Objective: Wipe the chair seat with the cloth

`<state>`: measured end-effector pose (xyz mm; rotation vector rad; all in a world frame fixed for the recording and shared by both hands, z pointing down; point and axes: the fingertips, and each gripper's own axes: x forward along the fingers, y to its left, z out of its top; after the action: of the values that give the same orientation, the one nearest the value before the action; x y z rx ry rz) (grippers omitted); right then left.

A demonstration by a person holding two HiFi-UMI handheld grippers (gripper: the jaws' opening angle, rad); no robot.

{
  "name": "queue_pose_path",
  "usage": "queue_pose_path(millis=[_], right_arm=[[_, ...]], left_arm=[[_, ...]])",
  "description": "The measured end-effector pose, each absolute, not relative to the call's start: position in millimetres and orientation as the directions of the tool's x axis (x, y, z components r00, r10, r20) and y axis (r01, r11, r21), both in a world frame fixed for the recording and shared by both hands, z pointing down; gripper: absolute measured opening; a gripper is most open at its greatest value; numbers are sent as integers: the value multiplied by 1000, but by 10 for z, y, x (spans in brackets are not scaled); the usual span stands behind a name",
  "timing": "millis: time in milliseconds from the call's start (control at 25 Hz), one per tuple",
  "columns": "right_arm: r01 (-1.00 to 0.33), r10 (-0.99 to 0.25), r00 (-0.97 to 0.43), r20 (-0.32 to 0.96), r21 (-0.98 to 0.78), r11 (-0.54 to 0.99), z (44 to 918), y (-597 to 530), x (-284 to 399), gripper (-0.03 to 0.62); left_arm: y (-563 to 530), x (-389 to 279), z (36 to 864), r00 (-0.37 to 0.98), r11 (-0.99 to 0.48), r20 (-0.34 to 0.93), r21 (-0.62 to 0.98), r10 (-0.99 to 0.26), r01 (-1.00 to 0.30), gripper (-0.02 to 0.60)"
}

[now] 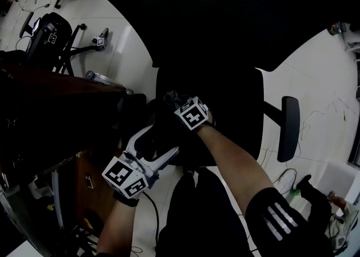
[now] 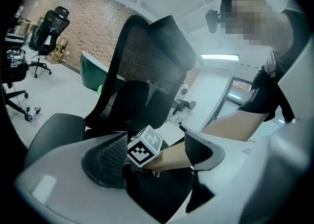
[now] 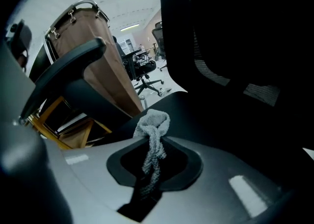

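Observation:
The black chair seat (image 1: 230, 109) lies below me, its mesh backrest (image 2: 147, 61) rising behind. My right gripper (image 1: 173, 101) is over the seat's left part, shut on a crumpled grey cloth (image 3: 153, 129) that pokes out beyond the jaws and rests on the seat (image 3: 211, 120). My left gripper (image 1: 163, 139) is at the seat's front left edge, held open with nothing between its fingers. In the left gripper view the right gripper's marker cube (image 2: 144, 145) and the forearm show between the wide-open jaws of the left gripper (image 2: 154, 157).
A black armrest (image 1: 289, 126) stands at the seat's right, another armrest (image 3: 68, 68) at its left. A brown bag on a frame (image 3: 93, 37) is close beside the chair. Another office chair (image 1: 50, 36) stands on the white floor at the far left. My black-trousered leg (image 1: 197, 211) is at the seat's front.

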<state>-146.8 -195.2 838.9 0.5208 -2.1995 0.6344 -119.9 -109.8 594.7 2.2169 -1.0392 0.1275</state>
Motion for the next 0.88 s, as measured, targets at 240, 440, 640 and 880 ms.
queue_pose_path(millis=[240, 440, 640, 880], right_arm=[[-564, -184, -512, 839, -167, 809, 8622, -1956, -947, 49], [-683, -231, -373, 899, -97, 724, 8718, -2015, 142, 49], [-811, -266, -231, 936, -35, 583, 8696, -2085, 1190, 49], [-851, -316, -184, 931, 10, 525, 8577, -2118, 1732, 49]], left_arm=[[-1078, -1109, 5980, 688, -452, 345, 555, -638, -698, 393], [-1036, -931, 6018, 712, -458, 346, 579, -611, -675, 391], [-1043, -739, 6053, 737, -473, 342, 595, -582, -650, 393], [-1040, -618, 6013, 754, -494, 329, 596, -568, -633, 393]])
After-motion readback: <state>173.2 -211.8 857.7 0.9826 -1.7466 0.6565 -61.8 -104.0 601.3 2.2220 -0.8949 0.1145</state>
